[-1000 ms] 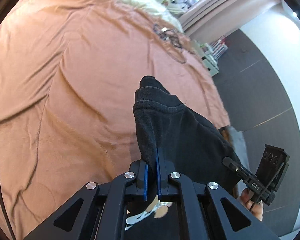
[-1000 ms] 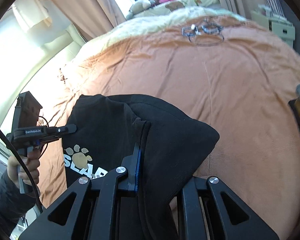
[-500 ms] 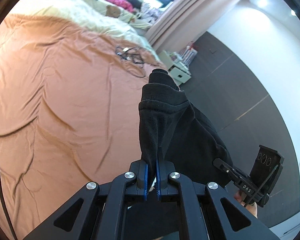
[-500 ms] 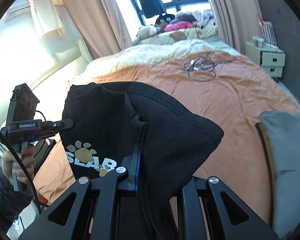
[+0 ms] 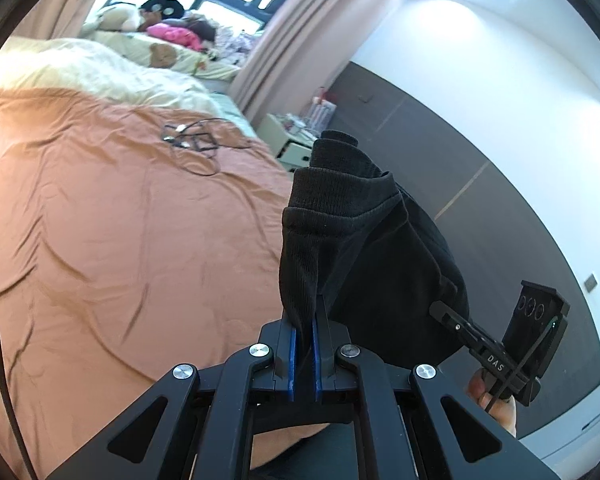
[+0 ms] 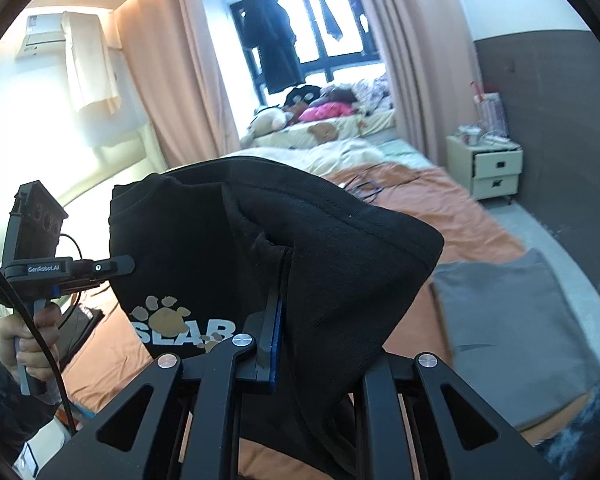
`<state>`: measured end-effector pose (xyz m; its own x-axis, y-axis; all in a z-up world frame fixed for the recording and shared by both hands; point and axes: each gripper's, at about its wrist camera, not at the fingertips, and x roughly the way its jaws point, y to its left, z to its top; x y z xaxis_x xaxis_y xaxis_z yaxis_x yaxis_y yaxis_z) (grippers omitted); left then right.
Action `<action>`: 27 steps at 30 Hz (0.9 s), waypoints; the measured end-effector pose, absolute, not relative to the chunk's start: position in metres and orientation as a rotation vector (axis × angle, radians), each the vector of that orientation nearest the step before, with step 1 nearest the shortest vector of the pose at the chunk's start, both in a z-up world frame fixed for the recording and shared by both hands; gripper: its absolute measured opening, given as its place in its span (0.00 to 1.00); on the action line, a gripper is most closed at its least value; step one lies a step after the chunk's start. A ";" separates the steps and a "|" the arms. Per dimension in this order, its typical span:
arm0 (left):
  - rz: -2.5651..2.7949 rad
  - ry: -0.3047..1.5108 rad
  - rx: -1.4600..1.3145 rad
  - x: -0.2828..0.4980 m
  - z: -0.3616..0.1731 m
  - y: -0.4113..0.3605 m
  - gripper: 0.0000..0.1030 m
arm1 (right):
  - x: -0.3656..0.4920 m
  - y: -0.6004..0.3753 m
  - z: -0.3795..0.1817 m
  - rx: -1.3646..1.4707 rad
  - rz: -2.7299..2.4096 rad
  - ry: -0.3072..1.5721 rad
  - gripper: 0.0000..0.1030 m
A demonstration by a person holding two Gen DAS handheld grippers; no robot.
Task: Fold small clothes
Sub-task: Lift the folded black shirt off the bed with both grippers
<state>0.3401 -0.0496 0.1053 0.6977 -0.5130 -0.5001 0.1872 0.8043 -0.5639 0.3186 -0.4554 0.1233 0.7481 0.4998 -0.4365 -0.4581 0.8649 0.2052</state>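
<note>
the left gripper point(image 5: 304, 320) has its jaws pinching the ribbed hem of a black sweatshirt point(image 5: 364, 248); the right gripper point(image 6: 278, 320) pinches another edge, holding it in the air above the bed point(image 5: 120, 240). the cloth blocks much of both views. a grey cushion point(image 6: 508, 340) lies nearby; cables point(image 5: 192, 140) and a nightstand point(image 6: 488, 168) sit farther off.

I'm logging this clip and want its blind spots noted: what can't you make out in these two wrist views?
- Right wrist view: the black paw-print sweatshirt drapes over the right gripper, hiding one finger and its hold.
- Same view: the white lettering is cut off by the gripper frame.
- Left wrist view: the sweatshirt's lower part is hidden behind the left gripper.
- Items on the cream bedside cabinet are too small.
</note>
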 end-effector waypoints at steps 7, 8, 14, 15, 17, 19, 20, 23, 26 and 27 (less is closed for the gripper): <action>-0.510 0.692 -0.459 0.340 0.128 -0.118 0.05 | 0.278 -0.495 0.135 0.078 0.442 0.459 0.10; -0.521 0.692 -0.450 0.341 0.130 -0.128 0.05 | 0.277 -0.498 0.135 0.078 0.431 0.455 0.10; -0.596 0.699 -0.410 0.351 0.140 -0.187 0.05 | 0.254 -0.521 0.138 0.079 0.361 0.434 0.10; -0.607 0.701 -0.405 0.353 0.141 -0.196 0.05 | 0.254 -0.521 0.139 0.079 0.350 0.431 0.10; -0.637 0.706 -0.397 0.356 0.144 -0.219 0.05 | 0.248 -0.525 0.141 0.079 0.328 0.421 0.10; -0.667 0.705 -0.383 0.359 0.147 -0.238 0.05 | 0.242 -0.531 0.145 0.077 0.308 0.406 0.10; -0.683 0.708 -0.380 0.360 0.148 -0.246 0.05 | 0.239 -0.533 0.148 0.075 0.297 0.397 0.10; -0.735 0.710 -0.352 0.364 0.153 -0.276 0.05 | 0.234 -0.538 0.154 0.074 0.264 0.378 0.10; -0.780 0.707 -0.338 0.369 0.158 -0.297 0.05 | 0.228 -0.542 0.158 0.071 0.229 0.359 0.10; -0.789 0.706 -0.335 0.371 0.160 -0.301 0.05 | 0.227 -0.541 0.159 0.068 0.217 0.356 0.10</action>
<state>0.3706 -0.3010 0.1598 0.4948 -0.7433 -0.4502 0.5301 0.6687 -0.5215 0.2273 -0.5406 0.1592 0.9145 0.2226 -0.3378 -0.1988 0.9745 0.1040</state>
